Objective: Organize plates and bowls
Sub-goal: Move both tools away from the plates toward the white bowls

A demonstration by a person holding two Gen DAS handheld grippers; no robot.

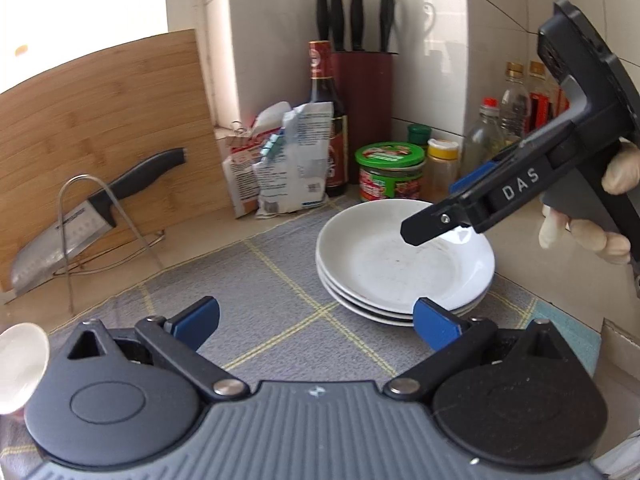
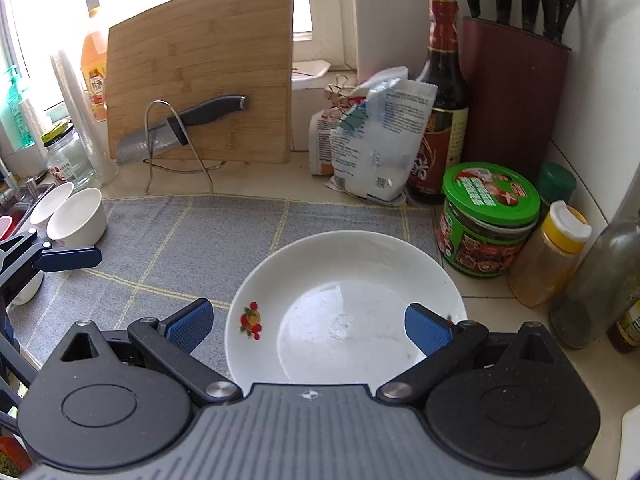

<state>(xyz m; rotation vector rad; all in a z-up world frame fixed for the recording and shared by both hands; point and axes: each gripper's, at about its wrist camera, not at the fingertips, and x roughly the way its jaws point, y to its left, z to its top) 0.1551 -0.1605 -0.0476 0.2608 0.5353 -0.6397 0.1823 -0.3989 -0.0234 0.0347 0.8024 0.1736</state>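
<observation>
Three white plates (image 1: 404,268) sit stacked at the right end of a grey checked mat (image 1: 280,280), near a green-lidded jar (image 1: 390,172) and a soy sauce bottle (image 1: 326,120). The right gripper (image 2: 310,328) hangs above the top plate with its blue pads spread wide, gripping nothing. The left gripper (image 1: 316,320) hovers over the mat just left of the stack, its fingers likewise parted and empty. Two small white bowls (image 2: 76,216) stand at the mat's far left edge.
</observation>
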